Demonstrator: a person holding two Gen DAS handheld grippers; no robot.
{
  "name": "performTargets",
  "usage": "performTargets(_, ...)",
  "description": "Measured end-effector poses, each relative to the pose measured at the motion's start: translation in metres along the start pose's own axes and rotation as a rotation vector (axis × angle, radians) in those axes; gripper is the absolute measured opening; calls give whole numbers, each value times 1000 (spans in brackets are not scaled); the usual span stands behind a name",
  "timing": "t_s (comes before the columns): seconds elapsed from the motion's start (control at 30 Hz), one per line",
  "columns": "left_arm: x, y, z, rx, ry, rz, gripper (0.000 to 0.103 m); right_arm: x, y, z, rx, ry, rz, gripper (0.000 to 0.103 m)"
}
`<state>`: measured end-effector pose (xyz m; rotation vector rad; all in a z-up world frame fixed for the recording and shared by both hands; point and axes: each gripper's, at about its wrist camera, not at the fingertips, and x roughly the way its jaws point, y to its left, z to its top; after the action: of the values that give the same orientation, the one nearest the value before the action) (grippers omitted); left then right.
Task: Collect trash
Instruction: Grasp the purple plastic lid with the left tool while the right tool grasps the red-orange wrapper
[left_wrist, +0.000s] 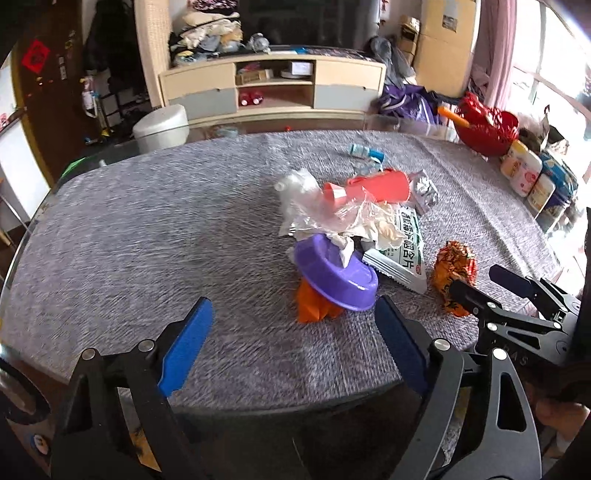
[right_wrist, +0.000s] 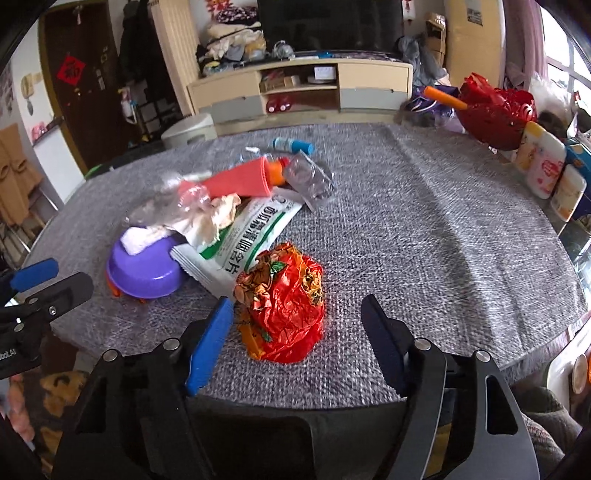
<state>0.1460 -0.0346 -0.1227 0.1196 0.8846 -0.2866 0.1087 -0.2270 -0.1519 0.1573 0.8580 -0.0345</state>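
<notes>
A pile of trash lies on the grey table: a tilted purple bowl (left_wrist: 338, 271) (right_wrist: 142, 266) over an orange scrap (left_wrist: 314, 308), a white and green packet (left_wrist: 400, 251) (right_wrist: 243, 240), clear plastic wrap (left_wrist: 314, 206), a red tube (left_wrist: 373, 186) (right_wrist: 240, 181), a foil blister pack (right_wrist: 310, 179). A crumpled red-orange wrapper (right_wrist: 284, 306) (left_wrist: 456, 267) lies nearest. My left gripper (left_wrist: 293, 325) is open, just short of the bowl. My right gripper (right_wrist: 297, 325) is open, its fingers on either side of the wrapper's near end; it also shows in the left wrist view (left_wrist: 480, 284).
A red basket (right_wrist: 495, 110) and several white jars (right_wrist: 546, 166) stand along the table's right edge. A small blue and white tube (right_wrist: 291, 144) lies beyond the pile. A TV cabinet (right_wrist: 299, 88) and a white stool (left_wrist: 160, 125) stand past the table.
</notes>
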Motion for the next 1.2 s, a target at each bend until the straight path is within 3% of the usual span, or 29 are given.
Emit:
performTargets(0.33, 33, 1, 17, -22, 36, -59, 80, 17, -4, 3, -8, 22, 25, 57)
performTargets(0.67, 43, -3, 22, -6, 56, -114, 49, 20, -11, 10, 7, 15, 38, 52)
performTargets(1.2, 17, -18, 24, 42, 10, -139, 23, 11, -12, 10, 15, -6, 40, 51)
